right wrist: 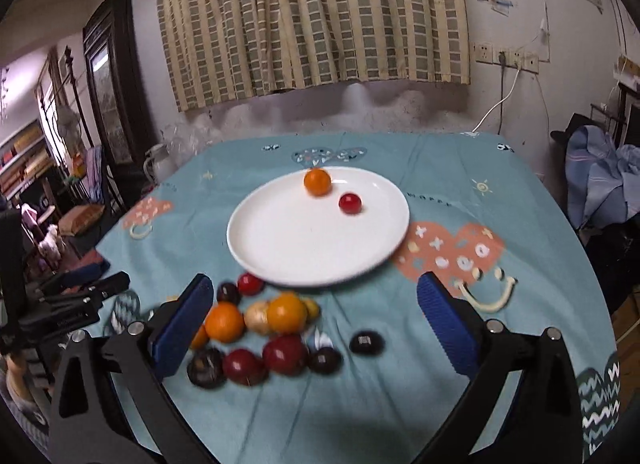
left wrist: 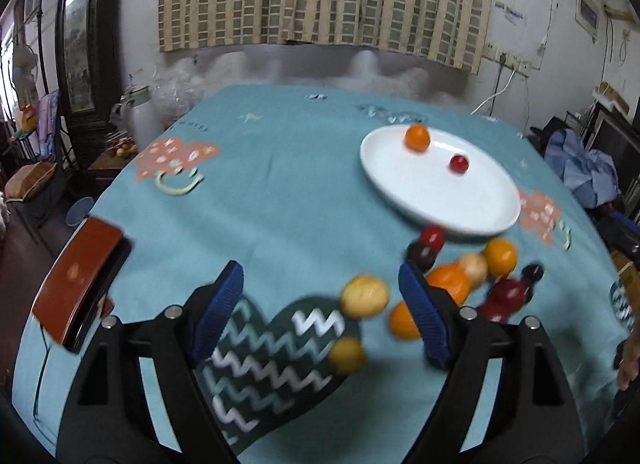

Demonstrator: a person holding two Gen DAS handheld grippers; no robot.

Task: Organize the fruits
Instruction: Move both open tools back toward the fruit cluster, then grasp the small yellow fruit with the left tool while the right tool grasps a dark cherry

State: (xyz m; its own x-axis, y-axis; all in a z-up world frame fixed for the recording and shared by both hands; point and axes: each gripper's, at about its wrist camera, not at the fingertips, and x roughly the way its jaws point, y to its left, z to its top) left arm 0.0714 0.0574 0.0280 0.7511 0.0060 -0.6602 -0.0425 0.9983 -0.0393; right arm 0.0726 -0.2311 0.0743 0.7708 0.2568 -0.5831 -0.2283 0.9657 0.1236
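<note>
Teal tablecloth (right wrist: 440, 168): fruit pile (right wrist: 264, 332) just beyond both spread, empty tongs (right wrist: 316, 324), near plate (right wrist: 288, 248).

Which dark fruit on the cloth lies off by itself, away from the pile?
The dark plum at the pile's right end. It lies alone on bare cloth between the open right gripper's fingers; the other dark fruits touch neighbours.

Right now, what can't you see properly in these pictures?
- Left wrist view: the fruit pile is smeared by blur, and a blue finger covers part of it, so no exact count.
- Right wrist view: the leftmost orange fruit is half hidden behind a blue finger.
- Right wrist view: a small label on the dark fruit is too blurred to read.
</note>
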